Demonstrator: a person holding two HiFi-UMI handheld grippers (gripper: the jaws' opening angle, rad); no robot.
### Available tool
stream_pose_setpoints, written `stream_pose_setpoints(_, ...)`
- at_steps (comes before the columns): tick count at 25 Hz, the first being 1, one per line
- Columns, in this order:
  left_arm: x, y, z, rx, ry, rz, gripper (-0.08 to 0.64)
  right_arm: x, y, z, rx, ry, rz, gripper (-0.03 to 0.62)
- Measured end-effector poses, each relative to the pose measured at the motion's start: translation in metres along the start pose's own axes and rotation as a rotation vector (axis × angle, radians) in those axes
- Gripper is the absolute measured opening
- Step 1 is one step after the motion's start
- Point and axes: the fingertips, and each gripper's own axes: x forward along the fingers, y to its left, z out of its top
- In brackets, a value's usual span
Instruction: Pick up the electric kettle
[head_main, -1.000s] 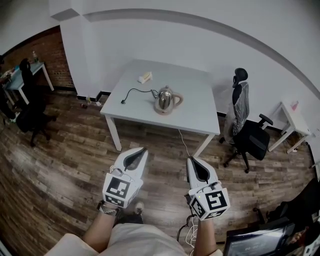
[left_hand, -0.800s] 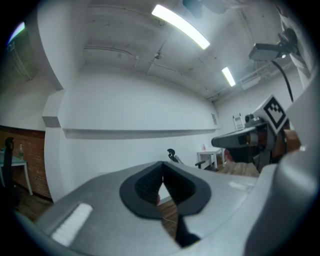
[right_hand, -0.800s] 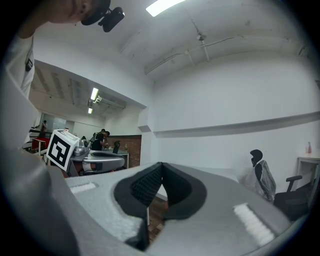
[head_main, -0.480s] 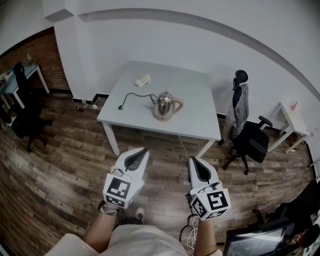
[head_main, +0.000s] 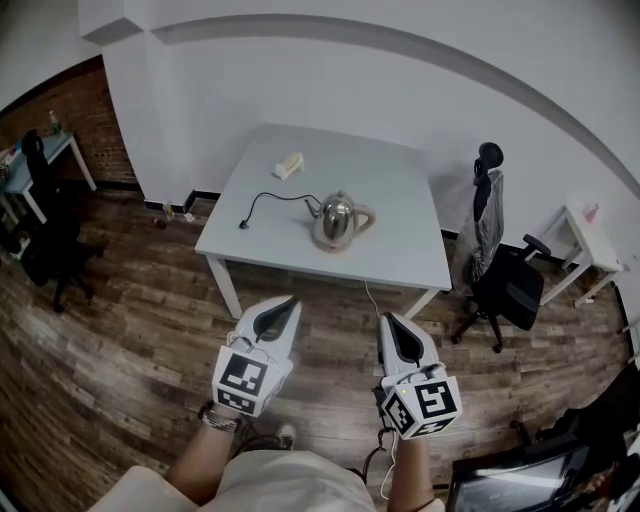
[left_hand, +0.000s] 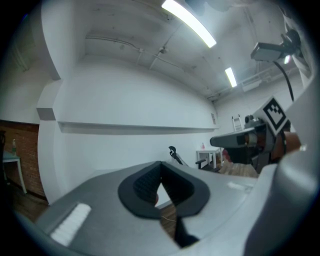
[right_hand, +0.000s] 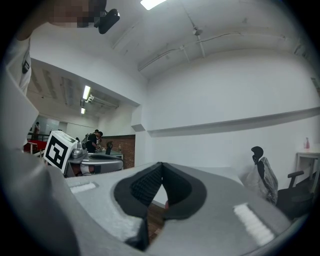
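Electric kettle sits on white table at 12 o'clock, wooden floor between. Office chair at 2 o'clock. Left gripper has just closed, empty; right gripper is pressed together, empty. Cord trails toward 10 o'clock.

Steel electric kettle: upright on base, near middle of white table, handle right, cord trailing left.

Head view steeply down; gripper views level, toward shared white wall
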Motion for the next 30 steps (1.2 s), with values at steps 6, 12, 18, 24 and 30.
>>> stream_pose_setpoints(6,0.017,0.018,-0.003,-0.002,-0.001,-0.023,-0.014,0.025,-0.003,-0.003,0.004,0.007,-0.013,0.003)
stream_pose_setpoints(12,0.027,0.035,-0.004,-0.032,-0.028,-0.015,-0.007,0.039,-0.005,-0.006,0.004,0.016,-0.026,0.003)
stream_pose_setpoints(18,0.035,0.044,-0.009,-0.078,-0.025,-0.011,0.008,0.043,-0.013,-0.008,0.01,0.031,-0.042,0.003)
stream_pose_setpoints(24,0.039,0.047,-0.009,-0.077,-0.027,-0.009,0.008,0.05,-0.018,-0.011,0.02,0.035,-0.042,0.003)
stream_pose_setpoints(30,0.05,0.061,-0.008,-0.085,-0.024,0.011,0.008,0.07,-0.024,-0.013,0.027,0.034,-0.027,0.003)
